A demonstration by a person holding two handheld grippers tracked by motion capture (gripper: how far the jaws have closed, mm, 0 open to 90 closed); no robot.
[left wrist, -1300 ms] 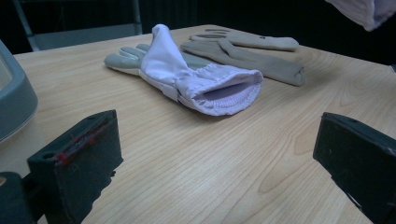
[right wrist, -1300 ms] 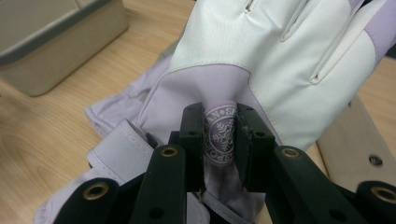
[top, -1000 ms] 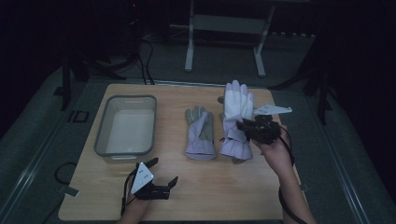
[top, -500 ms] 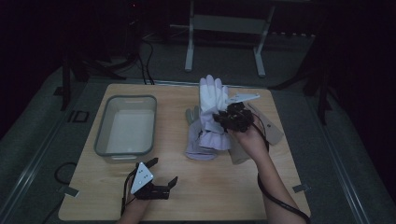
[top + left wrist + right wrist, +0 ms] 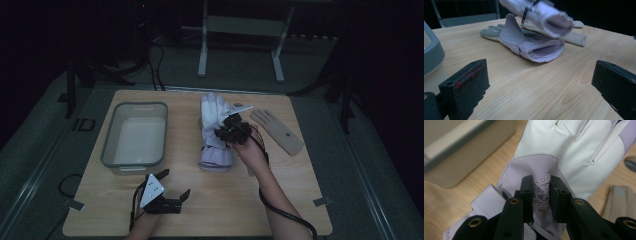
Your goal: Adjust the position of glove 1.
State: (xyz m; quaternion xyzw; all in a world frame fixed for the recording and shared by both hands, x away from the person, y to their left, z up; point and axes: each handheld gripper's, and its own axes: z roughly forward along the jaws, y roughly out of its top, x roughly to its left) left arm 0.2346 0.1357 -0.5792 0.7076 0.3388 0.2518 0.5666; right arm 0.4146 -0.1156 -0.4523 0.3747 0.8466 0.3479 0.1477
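Bare wood of the bench lying open in front of the grey tray, right out to the near edge; room also on the far side of the tray up to the back edge.

Right of the tray: right forearm stretched forward from the near edge, wrist raised, right hand-held gripper tipped away from the person. Jaws nearly closed, pinching a fold with a round snowflake badge on the back of the white and lilac glove. Glove lifted off the wood, fingers pointing away, hanging over a second glove flat just right of the tray. Tan glove flat farther right, apart.

Near the tray's front corner: left hand-held gripper low over the wood, jaws spread wide, nothing between them.
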